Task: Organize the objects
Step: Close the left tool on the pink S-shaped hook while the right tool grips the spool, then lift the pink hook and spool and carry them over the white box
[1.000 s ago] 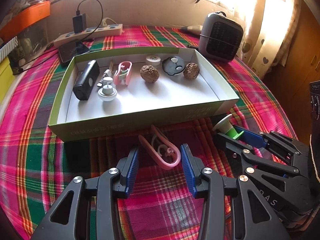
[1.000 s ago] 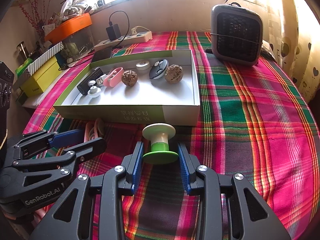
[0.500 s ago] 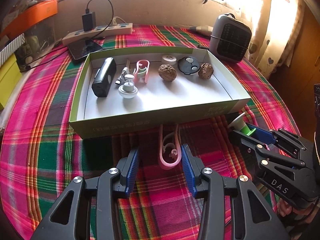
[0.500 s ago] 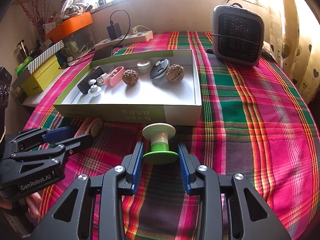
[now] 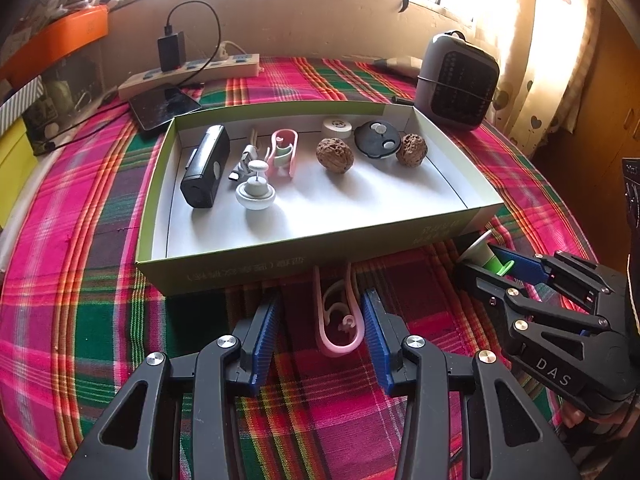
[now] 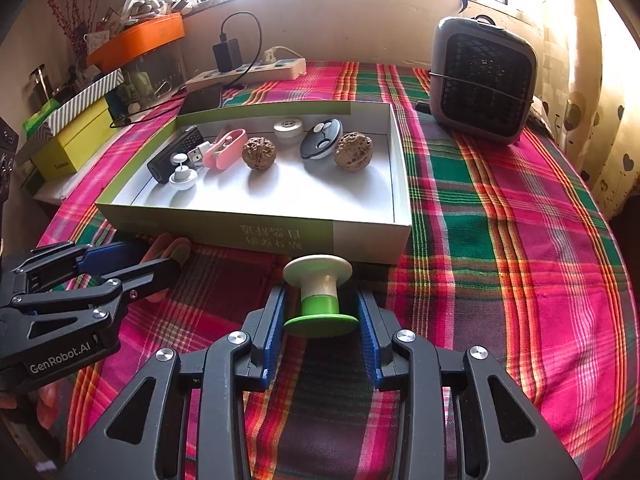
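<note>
A pink clip [image 5: 338, 320] lies on the plaid cloth just in front of the green-rimmed box [image 5: 256, 268]. My left gripper [image 5: 320, 316] is open around it, its right pad touching or nearly touching the clip. My right gripper [image 6: 320, 308] is shut on a green-and-white spool [image 6: 320, 298], its pads against the green base; the spool [image 5: 486, 258] also shows in the left wrist view. The box holds a black device [image 5: 206, 166], a white spool [image 5: 256, 192], another pink clip [image 5: 284, 152], two walnuts [image 5: 335, 156], a white disc and a black disc.
A grey heater [image 6: 482, 80] stands behind the box at the right. A power strip [image 5: 192, 74] with a charger and a phone [image 5: 164, 106] lie behind the box at the left. Yellow and orange boxes [image 6: 76, 144] stand at the far left.
My left gripper has moved left and straightened, so the pink clip now lies lengthwise between its fingers. The right gripper stays shut on the spool.
</note>
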`<action>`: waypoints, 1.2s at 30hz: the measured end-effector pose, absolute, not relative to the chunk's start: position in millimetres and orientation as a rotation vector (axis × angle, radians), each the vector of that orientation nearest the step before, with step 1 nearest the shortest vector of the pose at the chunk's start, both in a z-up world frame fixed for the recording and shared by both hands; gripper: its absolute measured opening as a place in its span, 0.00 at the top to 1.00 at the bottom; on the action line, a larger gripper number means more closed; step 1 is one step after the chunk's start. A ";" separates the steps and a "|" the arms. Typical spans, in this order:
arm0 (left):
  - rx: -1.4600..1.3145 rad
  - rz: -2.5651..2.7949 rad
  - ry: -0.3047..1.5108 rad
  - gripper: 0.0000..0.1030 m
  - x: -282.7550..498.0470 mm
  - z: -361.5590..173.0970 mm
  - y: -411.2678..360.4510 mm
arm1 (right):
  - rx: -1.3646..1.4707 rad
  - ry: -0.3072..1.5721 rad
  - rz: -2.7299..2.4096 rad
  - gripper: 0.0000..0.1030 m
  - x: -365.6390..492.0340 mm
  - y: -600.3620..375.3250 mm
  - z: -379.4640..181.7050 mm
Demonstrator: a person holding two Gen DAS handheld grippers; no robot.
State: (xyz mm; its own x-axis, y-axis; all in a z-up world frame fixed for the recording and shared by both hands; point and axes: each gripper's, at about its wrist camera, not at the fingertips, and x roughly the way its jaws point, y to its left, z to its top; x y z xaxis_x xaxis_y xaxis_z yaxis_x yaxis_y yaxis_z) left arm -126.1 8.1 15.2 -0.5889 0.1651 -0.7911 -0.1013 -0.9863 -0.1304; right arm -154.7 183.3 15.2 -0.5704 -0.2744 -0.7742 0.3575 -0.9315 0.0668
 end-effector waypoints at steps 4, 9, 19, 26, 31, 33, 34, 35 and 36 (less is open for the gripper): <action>-1.330 2.667 -0.118 0.62 -125.1 14.8 6.1 | 1.209 0.132 -2.501 0.66 -154.7 183.7 15.4; -1.325 2.685 -0.093 0.72 -123.2 14.4 4.8 | 1.209 0.142 -2.504 0.66 -154.3 183.1 15.1; -1.325 2.685 -0.124 0.79 -124.2 14.0 -1.3 | 1.210 0.168 -2.515 0.66 -152.3 179.9 14.8; -1.321 2.686 -0.118 0.79 -123.4 14.3 -1.3 | 1.212 0.167 -2.519 0.66 -151.6 179.4 14.9; -1.320 2.685 -0.120 0.79 -123.1 13.7 -1.7 | 1.213 0.163 -2.521 0.66 -151.0 179.6 14.8; -1.320 2.685 -0.123 0.79 -122.9 13.5 -1.9 | 1.213 0.157 -2.522 0.66 -151.1 180.2 15.0; -1.319 2.686 -0.130 0.79 -122.8 13.7 -2.5 | 1.214 0.155 -2.522 0.66 -151.0 180.4 15.1; -1.319 2.686 -0.131 0.79 -122.5 14.3 -2.4 | 1.214 0.153 -2.523 0.66 -151.0 180.6 15.1; -1.319 2.686 -0.124 0.79 -122.3 14.3 -2.6 | 1.213 0.146 -2.524 0.66 -150.7 181.0 15.3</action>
State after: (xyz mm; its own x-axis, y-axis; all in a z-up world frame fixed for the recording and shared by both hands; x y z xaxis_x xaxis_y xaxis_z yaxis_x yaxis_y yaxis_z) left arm -122.3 -2.6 14.3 -0.6034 0.1673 -0.7796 -0.0949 -0.9859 -0.1382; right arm -150.7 181.0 15.3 -0.5796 -0.2543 -0.7742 0.3420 -0.9382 0.0522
